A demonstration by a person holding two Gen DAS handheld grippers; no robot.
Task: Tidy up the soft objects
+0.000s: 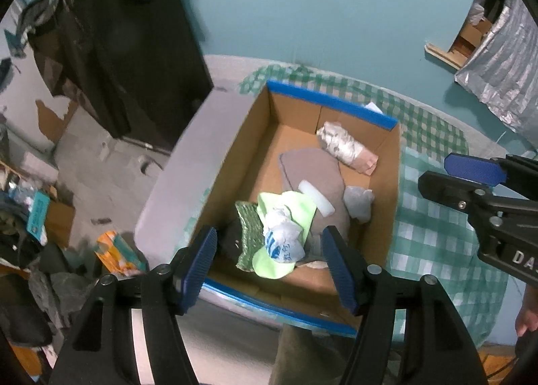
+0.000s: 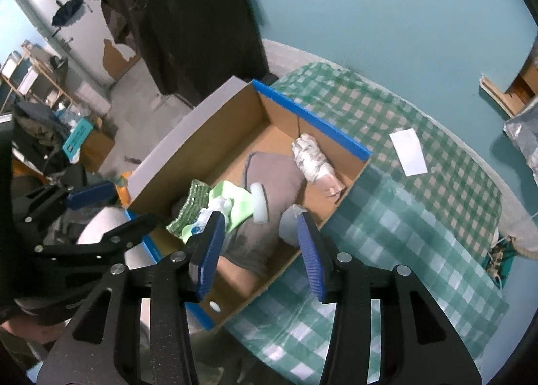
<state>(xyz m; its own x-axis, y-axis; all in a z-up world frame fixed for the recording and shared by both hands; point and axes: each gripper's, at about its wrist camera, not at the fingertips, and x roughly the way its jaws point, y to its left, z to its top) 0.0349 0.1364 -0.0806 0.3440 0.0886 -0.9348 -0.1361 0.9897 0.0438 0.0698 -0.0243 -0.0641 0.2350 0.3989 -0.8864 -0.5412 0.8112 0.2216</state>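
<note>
Both the left claw and right claw hang wide and empty above the cardboard box, where a careless dip could snag the lime cloth and drag neighbours out.

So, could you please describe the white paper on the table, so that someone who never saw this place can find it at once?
Start at the open cardboard box with blue-taped edges on the green checked tablecloth. Look past the box's far blue edge, out on the cloth near the teal wall. The white paper lies flat there, alone: a plain rectangle, while every soft thing is crumpled inside the box.
</note>
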